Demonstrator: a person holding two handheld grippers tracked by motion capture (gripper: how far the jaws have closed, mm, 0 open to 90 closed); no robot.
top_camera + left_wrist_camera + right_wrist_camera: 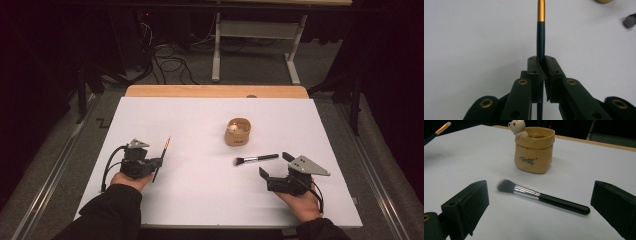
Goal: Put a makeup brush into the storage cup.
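Observation:
A thin dark brush with a gold ferrule [162,156] [540,37] is clamped in my left gripper [159,161] [541,62]. It points away from the hand over the left of the white sheet, and its pale tip [439,131] shows in the right gripper view. My right gripper [275,164] [540,185] stands open at the right, jaws wide and holding nothing. Just beyond its jaws a black-handled makeup brush [256,159] [541,196] lies flat, bristles to the left. A tan pot with a small bear on its rim [238,131] [535,150] stands upright behind that brush.
The white sheet [200,120] covers a wooden table whose far edge [215,91] shows. On the floor past it are a white desk frame [255,45] and loose cables [170,60]. Dark metal rails [55,165] run along both sides.

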